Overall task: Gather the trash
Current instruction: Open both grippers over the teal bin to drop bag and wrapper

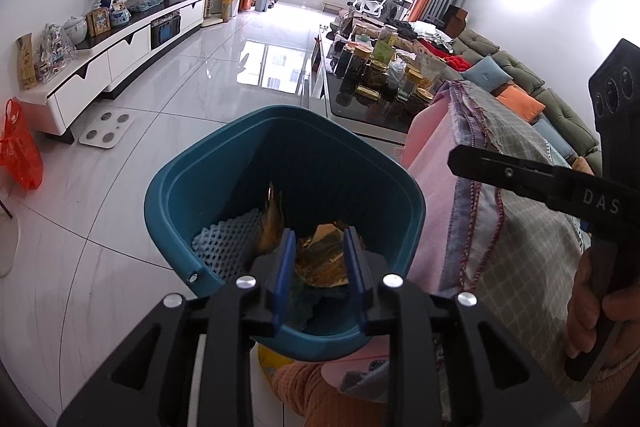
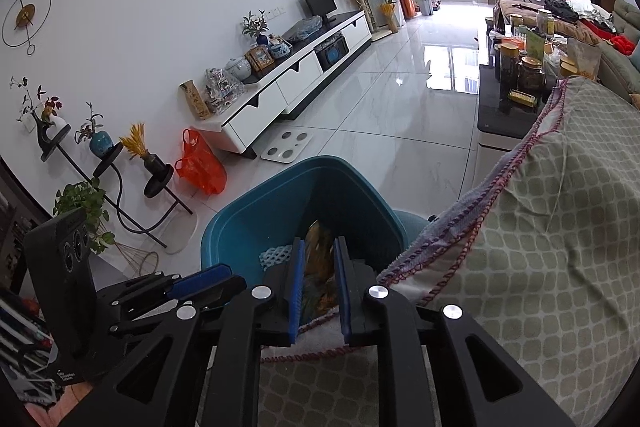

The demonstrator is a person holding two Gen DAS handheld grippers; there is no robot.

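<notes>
The left tool (image 1: 319, 247) hangs over a teal bin (image 1: 192, 187) at the lower centre of the left wrist view. Its blue pads (image 1: 285, 267) stand a little apart with nothing pressed between them; the gap shows only the trash lying below. Inside the bin lie brown and gold wrappers (image 1: 324, 259) and a pale foam net (image 1: 228, 243) against the left wall. The bin stands on a glossy white tiled floor (image 1: 160, 147).

In the right wrist view the right tool (image 2: 319, 259) points at the same bin from beside a checked cloth (image 2: 540, 227) that fills the lower right. Its pads are narrowly parted, and the wrappers show through the gap, down in the bin rather than gripped. Whether the cloth's red-stitched edge touches the pads low in the frame, I cannot tell.

At the right edge of the left wrist view a hand (image 1: 592, 307) holds the right tool's handle. A red bag (image 2: 200, 163) sits on the floor left of the bin.
</notes>
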